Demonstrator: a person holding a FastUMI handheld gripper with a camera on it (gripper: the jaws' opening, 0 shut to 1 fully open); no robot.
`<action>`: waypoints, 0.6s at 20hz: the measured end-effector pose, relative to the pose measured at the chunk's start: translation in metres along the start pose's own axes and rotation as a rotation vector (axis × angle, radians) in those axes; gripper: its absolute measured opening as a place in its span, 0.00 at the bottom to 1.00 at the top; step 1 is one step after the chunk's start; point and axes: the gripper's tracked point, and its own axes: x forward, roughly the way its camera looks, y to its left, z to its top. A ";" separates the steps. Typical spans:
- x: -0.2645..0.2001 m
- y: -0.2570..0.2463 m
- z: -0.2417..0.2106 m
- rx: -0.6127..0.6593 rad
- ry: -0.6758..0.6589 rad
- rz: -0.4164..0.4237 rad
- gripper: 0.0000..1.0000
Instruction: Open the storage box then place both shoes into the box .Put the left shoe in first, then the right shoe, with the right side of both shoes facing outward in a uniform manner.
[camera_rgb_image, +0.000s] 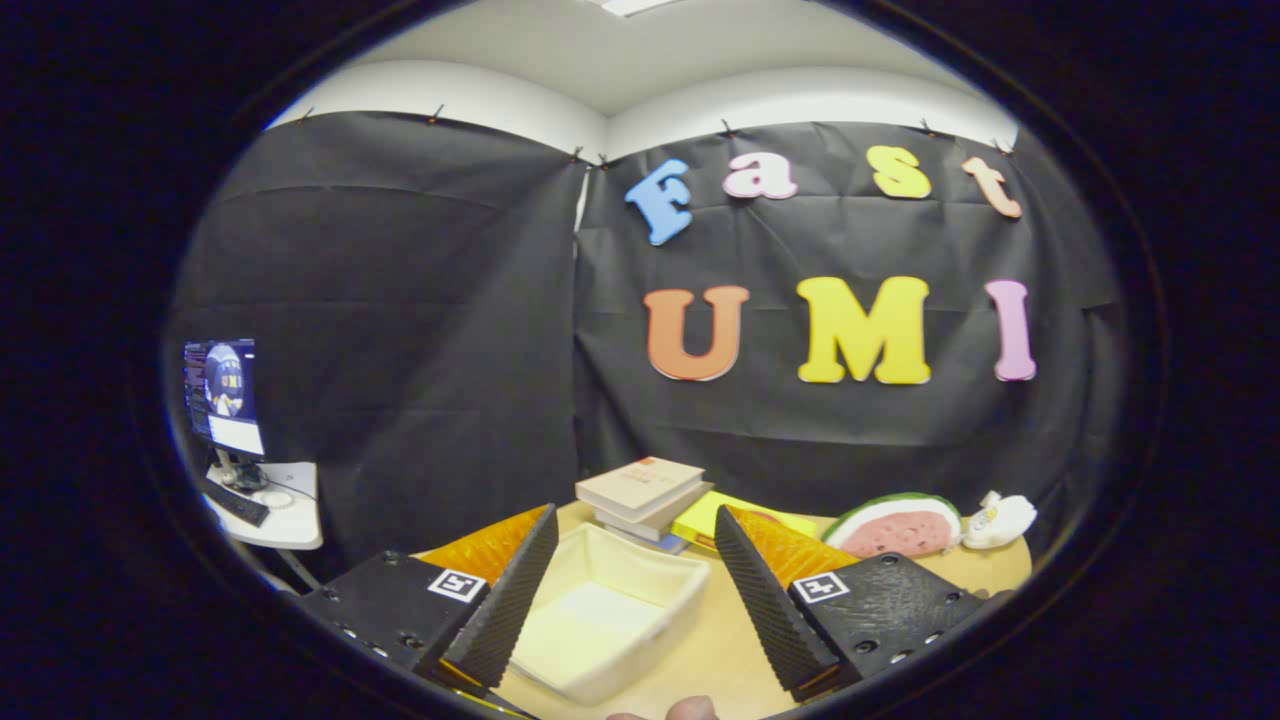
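In the gripper view, the two-finger gripper (630, 590) hangs above a tabletop with its fingers spread wide apart and nothing held between them; each finger (505, 600) presents a ribbed, grooved inner face and carries a small square black-and-white marker on its blocky mount. Between the fingers and just ahead of them sits the cream-coloured, open-topped rectangular storage box (610, 615), with soft-looking, slightly bowed fabric walls and a pale flat floor that holds nothing. Beyond the box rests a short stack of books (642, 497), the top one a matt beige hardcover lying slightly askew on the others, and just beside the stack lies a flat bright yellow book (715, 517). Further to the side, beyond the right-hand finger, a plush watermelon slice with a green rind and pink flesh (893, 525) sits next to a small white soft toy (1000, 520). All of this rests on a smooth, light wooden table (710, 650) with a rounded edge. A fingertip of the person (692, 709) shows at the near edge below the fingers. Creased black cloth (400, 330) is pinned along the booth's walls under a white ceiling, and off to the side a lit monitor (222, 395) stands on a small white desk (285, 515) with a dark keyboard (237, 503).
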 end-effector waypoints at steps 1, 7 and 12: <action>-0.011 -0.030 -0.006 0.006 0.010 -0.042 0.95; -0.065 -0.158 -0.047 0.014 0.070 -0.269 0.96; -0.069 -0.206 -0.118 0.084 0.216 -0.332 0.96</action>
